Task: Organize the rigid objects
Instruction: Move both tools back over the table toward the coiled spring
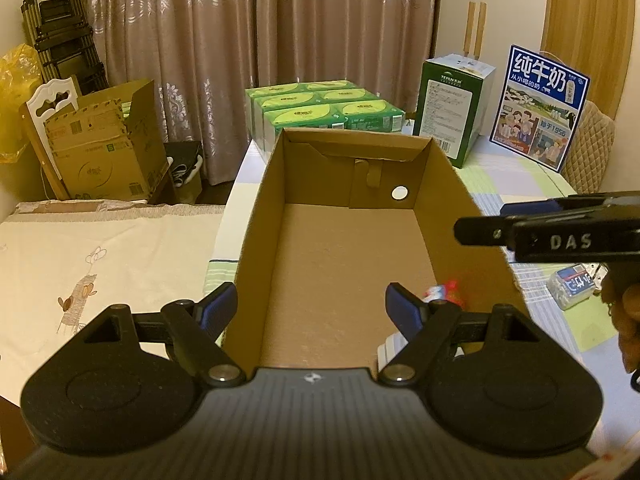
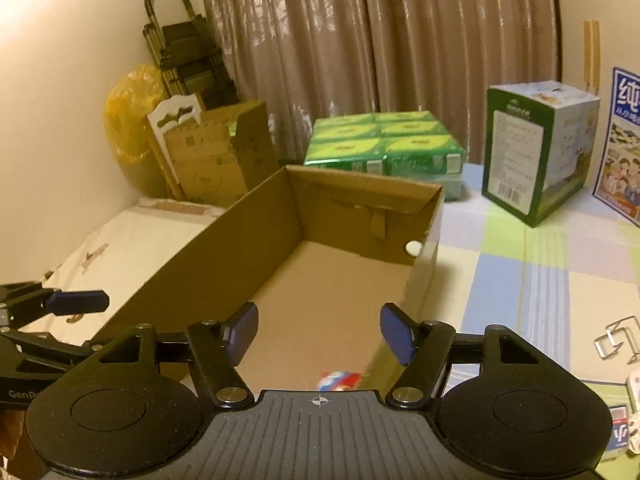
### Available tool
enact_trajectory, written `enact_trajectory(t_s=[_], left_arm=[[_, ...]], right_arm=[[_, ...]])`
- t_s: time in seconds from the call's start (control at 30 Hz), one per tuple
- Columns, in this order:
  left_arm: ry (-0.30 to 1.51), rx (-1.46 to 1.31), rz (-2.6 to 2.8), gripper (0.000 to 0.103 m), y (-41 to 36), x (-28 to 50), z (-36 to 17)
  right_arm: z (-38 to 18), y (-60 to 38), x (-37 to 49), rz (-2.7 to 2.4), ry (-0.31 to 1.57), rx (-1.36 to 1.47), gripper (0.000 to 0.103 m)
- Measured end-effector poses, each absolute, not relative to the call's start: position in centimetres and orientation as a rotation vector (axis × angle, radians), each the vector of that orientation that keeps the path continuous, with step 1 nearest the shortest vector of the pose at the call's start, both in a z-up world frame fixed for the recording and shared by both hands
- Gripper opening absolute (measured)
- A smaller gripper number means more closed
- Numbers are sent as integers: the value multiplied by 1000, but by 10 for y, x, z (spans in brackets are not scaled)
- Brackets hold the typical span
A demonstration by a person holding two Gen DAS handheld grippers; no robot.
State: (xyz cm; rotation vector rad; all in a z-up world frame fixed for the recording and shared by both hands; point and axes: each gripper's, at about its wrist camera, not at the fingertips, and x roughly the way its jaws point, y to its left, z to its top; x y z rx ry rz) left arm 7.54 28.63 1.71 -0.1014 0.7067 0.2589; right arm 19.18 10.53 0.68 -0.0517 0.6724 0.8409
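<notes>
Though unpinched, red-blue object (image 2: 339,380) below fingers (image 2: 400,336)

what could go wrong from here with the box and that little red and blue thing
The left hand-held gripper straddles the near left wall of the cardboard box, so a nudge could push the light box along the table. The small red and blue item lies loose in the box's near corner, below the open right hand-held gripper, and it may roll or get knocked.

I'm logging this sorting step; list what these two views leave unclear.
- Red-and-white item in the cardboard box: blurred, partly behind the right tool's body; in the left wrist view, behind the left tool's finger.
- Blue milk carton: cut by the right wrist view's edge.
- Metal clips: too small to identify.
</notes>
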Motion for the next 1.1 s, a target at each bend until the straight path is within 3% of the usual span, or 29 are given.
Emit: enact_trajectory(t_s=[0.47, 1.1], left_arm=[[654, -91, 219, 78, 245, 55, 52], [618, -86, 19, 78, 119, 26, 71]], right_arm=[[32, 15, 153, 766, 641, 44, 65], [23, -186, 69, 484, 668, 135, 65]])
